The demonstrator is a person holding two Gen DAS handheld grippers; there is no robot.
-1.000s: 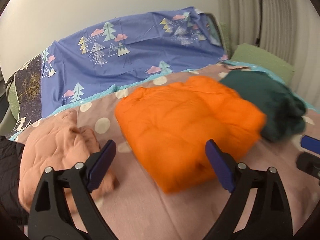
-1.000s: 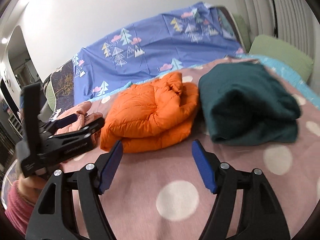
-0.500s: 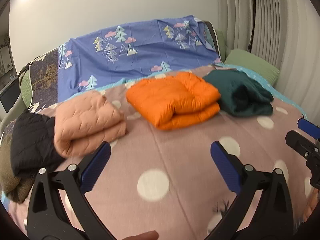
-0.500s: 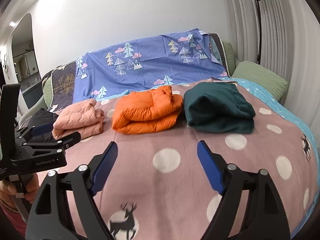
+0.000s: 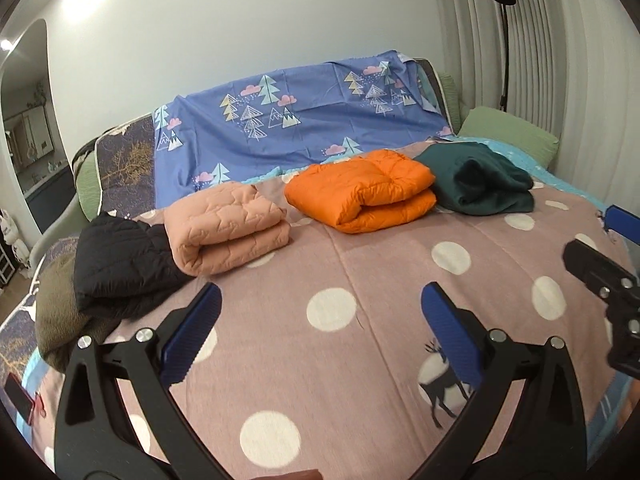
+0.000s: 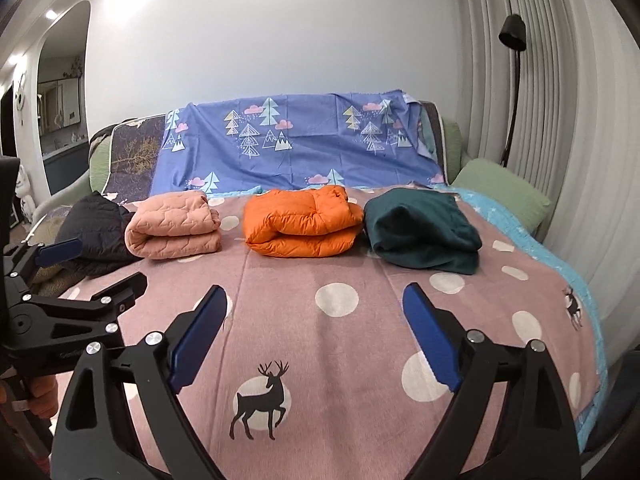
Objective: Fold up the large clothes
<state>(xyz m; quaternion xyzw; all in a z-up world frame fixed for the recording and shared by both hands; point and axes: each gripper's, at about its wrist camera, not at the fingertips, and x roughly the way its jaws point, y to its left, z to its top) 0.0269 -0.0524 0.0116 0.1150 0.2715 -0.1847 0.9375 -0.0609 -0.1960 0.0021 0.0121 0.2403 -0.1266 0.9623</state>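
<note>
Left gripper [image 5: 320, 328] is standing wide apart with nothing between its pads; right gripper [image 6: 316, 336] is opening wider, also empty. Both are backing away from the clothes, which sat close under the cameras a second ago and now lie well apart from them. Judging by that, the orange jacket [image 6: 300, 220] fold is finished and released. It is sitting folded at the far side of the bed [image 6: 360, 360], between the pink quilted jacket [image 6: 174, 224] and the dark green garment [image 6: 420, 228], all three bundled in a row. Black jacket [image 5: 120, 264] is lying crumpled at the left end, over an olive garment [image 5: 60, 320]; probably those remain to fold. No containers are showing in either view.
</note>
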